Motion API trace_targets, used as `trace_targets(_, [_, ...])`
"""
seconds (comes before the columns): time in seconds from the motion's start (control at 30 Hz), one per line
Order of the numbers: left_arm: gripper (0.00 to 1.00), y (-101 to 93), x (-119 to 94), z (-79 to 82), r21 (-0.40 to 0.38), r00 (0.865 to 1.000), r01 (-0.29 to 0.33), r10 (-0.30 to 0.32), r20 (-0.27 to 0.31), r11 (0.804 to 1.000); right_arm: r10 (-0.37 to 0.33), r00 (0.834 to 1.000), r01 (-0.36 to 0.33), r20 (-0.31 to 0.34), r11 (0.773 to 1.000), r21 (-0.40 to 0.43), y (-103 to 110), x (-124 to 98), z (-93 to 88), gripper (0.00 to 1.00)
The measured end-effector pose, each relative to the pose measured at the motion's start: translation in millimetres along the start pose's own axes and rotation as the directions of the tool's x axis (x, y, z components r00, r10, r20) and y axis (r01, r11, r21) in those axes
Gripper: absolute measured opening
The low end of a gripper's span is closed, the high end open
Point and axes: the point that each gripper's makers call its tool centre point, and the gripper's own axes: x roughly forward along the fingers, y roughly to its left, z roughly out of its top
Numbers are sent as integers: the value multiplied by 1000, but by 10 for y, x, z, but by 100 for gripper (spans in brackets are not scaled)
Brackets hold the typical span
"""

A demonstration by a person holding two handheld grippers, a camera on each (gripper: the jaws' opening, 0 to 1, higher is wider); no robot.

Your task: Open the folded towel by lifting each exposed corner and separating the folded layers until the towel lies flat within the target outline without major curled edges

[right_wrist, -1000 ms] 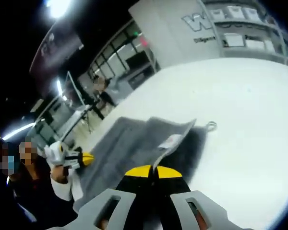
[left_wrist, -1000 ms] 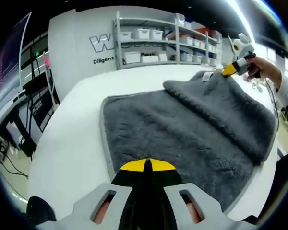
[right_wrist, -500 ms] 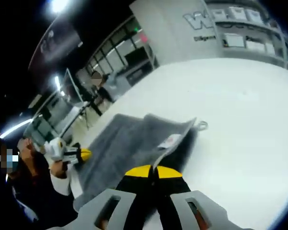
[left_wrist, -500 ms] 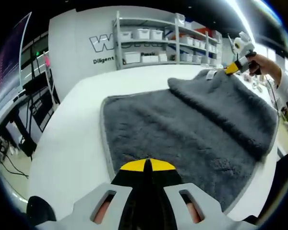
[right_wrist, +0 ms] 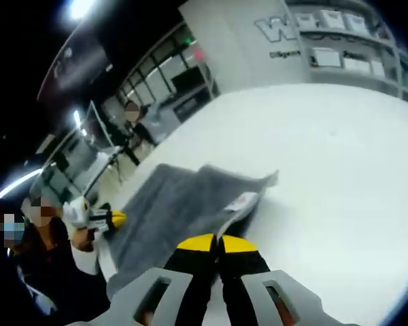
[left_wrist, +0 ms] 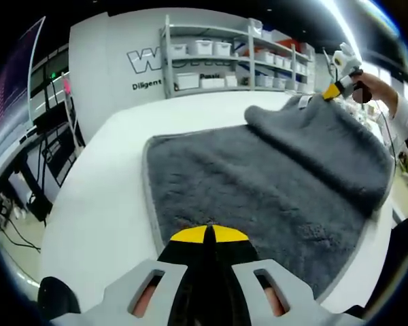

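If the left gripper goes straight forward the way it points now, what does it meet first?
The left gripper is shut on the near edge of the towel, so the grey pile lies directly ahead. Farther along that line comes the raised fold, though depth there is hard to judge.

White table [left_wrist: 109,183] carries grey towel [left_wrist: 258,183], mostly spread; far flap apparently raised off surface.

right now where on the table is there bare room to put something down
The white table is bare between the grey towel's long edge and the table rim, and between the towel's far edge and the shelving. Right gripper view: broad bare tabletop beyond the pinched corner. Crowded: the corners held by the left gripper and right gripper.
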Motion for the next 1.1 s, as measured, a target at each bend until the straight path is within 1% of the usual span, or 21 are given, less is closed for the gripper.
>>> trace_targets(0.13, [0, 29, 11, 4, -4, 1000, 2, -2, 1, 1000, 4, 1000, -4, 2, 1000, 12, -30, -68, 22, 0])
trace_targets(0.37, [0, 76, 37, 20, -3, 1000, 2, -2, 1, 1000, -13, 999, 12, -33, 1000, -4, -87, -136, -35, 0])
trace_targets(0.7, [0, 185, 110, 57, -4, 1000, 2, -2, 1, 1000, -37, 998, 37, -43, 999, -19, -162, -257, -47, 0])
trace_targets(0.8, [0, 220, 134, 67, -4, 1000, 2, -2, 2, 1000, -49, 997, 48, -54, 999, -27, -231, -285, -36, 0])
trace_targets(1.1, [0, 323, 212, 102, -2, 1000, 0, 0, 2, 1000, -75, 994, 73, -74, 997, -32, -386, -328, -145, 0])
